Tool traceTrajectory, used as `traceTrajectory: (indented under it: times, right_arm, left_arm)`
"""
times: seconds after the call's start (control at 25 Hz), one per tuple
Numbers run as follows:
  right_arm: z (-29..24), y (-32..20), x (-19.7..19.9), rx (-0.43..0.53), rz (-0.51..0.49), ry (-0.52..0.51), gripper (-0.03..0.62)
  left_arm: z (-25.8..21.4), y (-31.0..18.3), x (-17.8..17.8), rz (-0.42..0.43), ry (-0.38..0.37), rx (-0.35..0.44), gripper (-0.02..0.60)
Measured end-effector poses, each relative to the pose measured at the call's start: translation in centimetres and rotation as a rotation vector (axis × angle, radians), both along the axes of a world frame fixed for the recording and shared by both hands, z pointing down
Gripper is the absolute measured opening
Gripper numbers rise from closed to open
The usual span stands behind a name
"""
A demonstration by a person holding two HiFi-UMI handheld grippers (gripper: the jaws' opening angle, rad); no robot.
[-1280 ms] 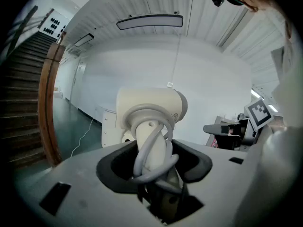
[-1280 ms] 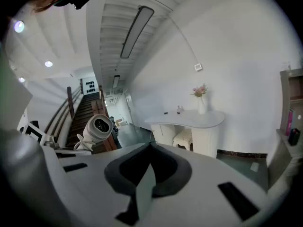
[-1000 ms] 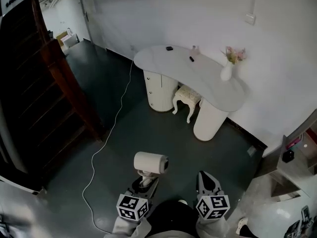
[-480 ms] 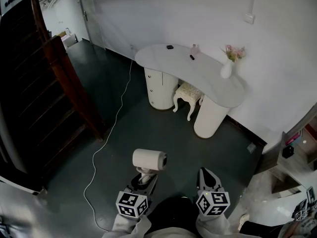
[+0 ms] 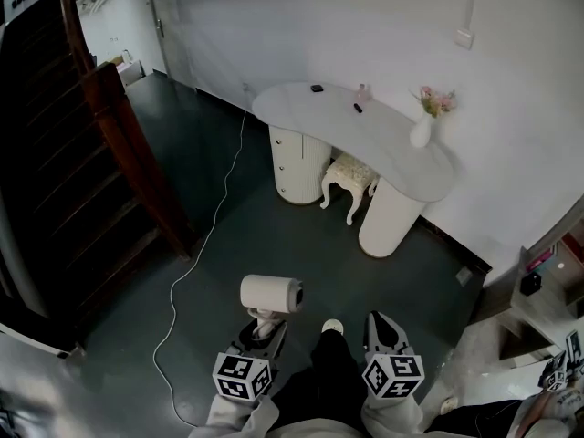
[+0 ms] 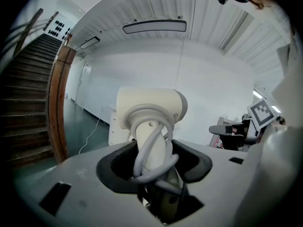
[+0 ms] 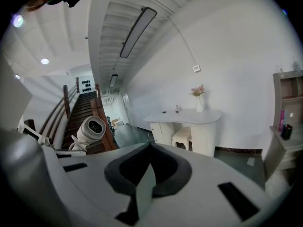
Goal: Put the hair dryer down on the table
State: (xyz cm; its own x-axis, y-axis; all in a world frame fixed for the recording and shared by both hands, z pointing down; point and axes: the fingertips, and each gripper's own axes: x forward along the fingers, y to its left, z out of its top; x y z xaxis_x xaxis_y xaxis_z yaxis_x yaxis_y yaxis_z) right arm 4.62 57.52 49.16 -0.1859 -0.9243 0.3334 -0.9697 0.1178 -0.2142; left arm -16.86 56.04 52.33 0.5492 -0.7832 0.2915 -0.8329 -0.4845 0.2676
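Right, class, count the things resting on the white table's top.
4: a small black item at the left end, a pale bottle by the wall, a dark item just before it, and a vase of flowers at the right. Smaller things may be missed.

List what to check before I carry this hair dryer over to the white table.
1. Grip: left hand-held gripper clamps the hair dryer by its handle: ok.
2. Wrap: cord wound round the handle, nothing trailing: ok.
3. Other hand: right hand-held gripper shut and empty: ok.
4. Landing spot: bare top on the table, between the small items and the vase: ok.
5. Reach: table stands across the floor: not ok.
6. Trip risk: floor cable lies left of the way: ok, it seems.
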Motion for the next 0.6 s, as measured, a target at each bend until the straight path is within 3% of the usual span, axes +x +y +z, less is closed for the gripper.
traceTrajectory:
  times: [0.28, 0.6]
  right_arm:
    - [-0.3, -3.1, 0.2, 0.001, -0.025, -0.003, 0.049]
    - [-1.4, -10.8, 1.8, 0.038, -0.05, 0.018, 0.049]
  left_arm:
    - [0.4, -2.5, 0.3, -0.013, -0.006, -0.01, 0.215]
    - [-0.5, -9.2, 0.0, -0.077, -0.025, 0.031, 0.215]
